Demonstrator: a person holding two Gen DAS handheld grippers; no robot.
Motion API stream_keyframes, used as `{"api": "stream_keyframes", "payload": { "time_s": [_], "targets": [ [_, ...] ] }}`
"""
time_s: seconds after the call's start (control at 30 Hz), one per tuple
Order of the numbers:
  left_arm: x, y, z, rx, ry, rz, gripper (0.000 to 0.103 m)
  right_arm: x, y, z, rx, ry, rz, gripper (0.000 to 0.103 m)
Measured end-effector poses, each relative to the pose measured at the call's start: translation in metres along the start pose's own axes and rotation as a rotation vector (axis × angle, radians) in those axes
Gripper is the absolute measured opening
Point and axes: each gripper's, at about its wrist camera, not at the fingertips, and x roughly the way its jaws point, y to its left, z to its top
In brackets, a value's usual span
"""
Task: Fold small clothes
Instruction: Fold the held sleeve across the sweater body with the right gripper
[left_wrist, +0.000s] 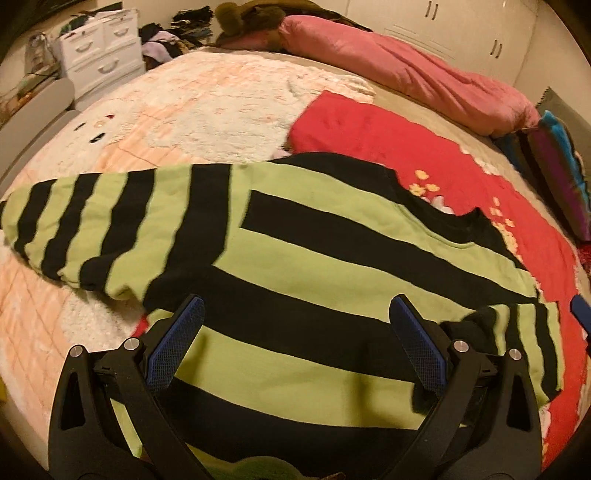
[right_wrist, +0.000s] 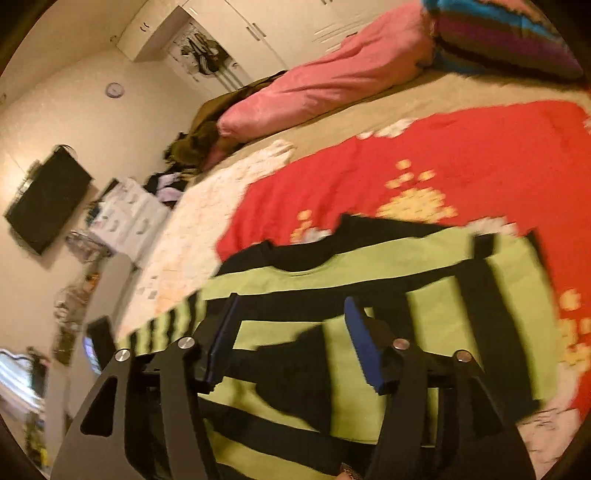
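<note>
A green and black striped sweater (left_wrist: 303, 236) lies flat on the bed (left_wrist: 413, 110), partly on a red blanket (left_wrist: 369, 133) and partly on a fluffy white and peach blanket (left_wrist: 207, 99). One sleeve (left_wrist: 99, 225) sticks out to the left in the left wrist view. The other sleeve (left_wrist: 532, 343) is folded in over the body of the sweater. The left tongs (left_wrist: 295, 314) hang over the sweater with their blue pads (left_wrist: 177, 339) wide apart, and nothing is between them. The right tongs (right_wrist: 291, 317) are also over the sweater, near the folded sleeve. Their pads are apart too and they grip nothing. The right wrist view is blurry. A long pink quilt (left_wrist: 406, 70) lies along the far side of the bed. A striped pillow (left_wrist: 561, 173) in blue and purple sits at the end of it. White drawers (left_wrist: 99, 48) stand next to the bed, and white closets (left_wrist: 461, 33) fill the far wall. A black TV (right_wrist: 48, 199) hangs on the wall.
</note>
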Motion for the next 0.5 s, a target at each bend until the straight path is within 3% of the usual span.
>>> {"api": "stream_keyframes", "payload": {
  "time_s": [0.07, 0.23, 0.33, 0.5],
  "targets": [
    [0.0, -0.005, -0.002, 0.008, 0.012, -0.057, 0.094, -0.009, -0.011, -0.004, -0.015, -0.009, -0.065, 0.06],
    [0.002, -0.021, -0.014, -0.027, 0.078, -0.341, 0.094, -0.027, -0.04, -0.015, -0.01, -0.029, -0.177, 0.066],
    [0.005, -0.039, -0.025, 0.001, 0.11, -0.382, 0.094, -0.037, -0.056, -0.019, -0.023, -0.031, -0.255, 0.069],
    [0.016, -0.062, -0.035, 0.057, 0.166, -0.367, 0.09, -0.046, -0.073, -0.018, -0.005, -0.049, -0.294, 0.073]
  ]
}}
